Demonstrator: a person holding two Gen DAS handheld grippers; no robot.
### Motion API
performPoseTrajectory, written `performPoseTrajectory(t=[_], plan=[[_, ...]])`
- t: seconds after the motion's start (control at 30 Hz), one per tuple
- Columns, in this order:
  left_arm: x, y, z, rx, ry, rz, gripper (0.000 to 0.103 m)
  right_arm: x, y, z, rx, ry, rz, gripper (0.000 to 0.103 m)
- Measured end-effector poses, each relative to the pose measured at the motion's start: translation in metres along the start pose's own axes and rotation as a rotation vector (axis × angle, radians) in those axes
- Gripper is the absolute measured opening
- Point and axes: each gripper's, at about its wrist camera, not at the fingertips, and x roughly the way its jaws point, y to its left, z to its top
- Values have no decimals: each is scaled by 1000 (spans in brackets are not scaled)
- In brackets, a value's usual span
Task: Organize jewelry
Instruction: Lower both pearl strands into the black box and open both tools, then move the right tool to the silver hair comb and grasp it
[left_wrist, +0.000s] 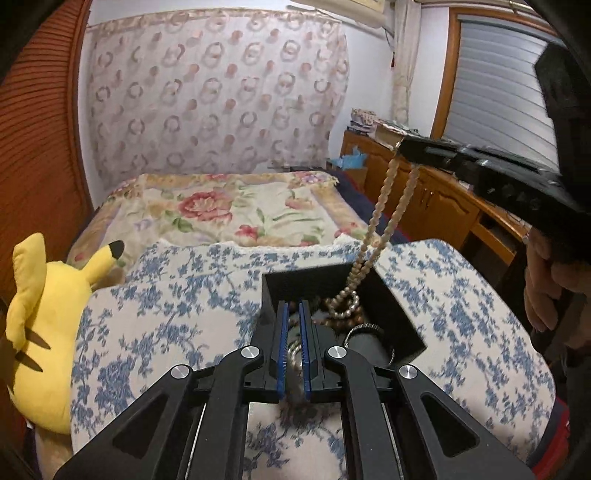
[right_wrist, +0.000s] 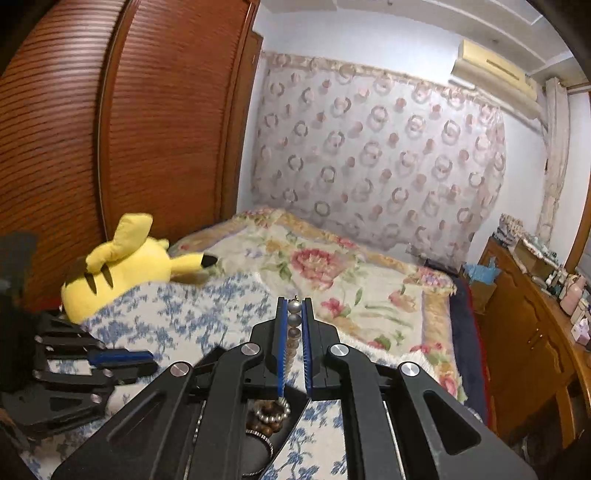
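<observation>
Right gripper (left_wrist: 400, 144) is pinching a pearl necklace (left_wrist: 384, 214) up high; its lower end is coiling into the open black box (left_wrist: 388, 306) on the blue-floral pillow (left_wrist: 166, 314). Left gripper (left_wrist: 293, 306), jaws nearly together, is hovering over the box, possibly nipping another strand, too blurred. Yellow plush (left_wrist: 48, 314) lying beside the pillow.

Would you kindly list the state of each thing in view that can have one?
Left tongs: shut on a strand of beads, over the box.
Right tongs: shut on the necklace.
Necklace: hanging from the right tongs, lower end coiled in the box.
Box: open, jewelry inside.
Plush: lying beside the blue cloth.
</observation>
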Motion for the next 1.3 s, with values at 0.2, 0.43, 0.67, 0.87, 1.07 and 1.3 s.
performPoseTrajectory(t=[0.2,0.43,0.67,0.87,1.07,1.3], plan=[[-4,2,-16,12,7,24,13,26,10,-29,-10,90,22,9],[-7,-2,-26,34,3,41,33,32,14,-44,16,132,57,9],[-10,-4,-32,47,-21,93,79,21,12,-51,26,119,67,23],[-9,-6,-41,63,-19,97,93,7,15,-61,41,102,91,45],[-11,-7,-53,69,-8,88,94,-12,20,-77,73,97,119,60],[-27,-6,-75,67,6,63,94,-38,33,-110,69,129,172,60]])
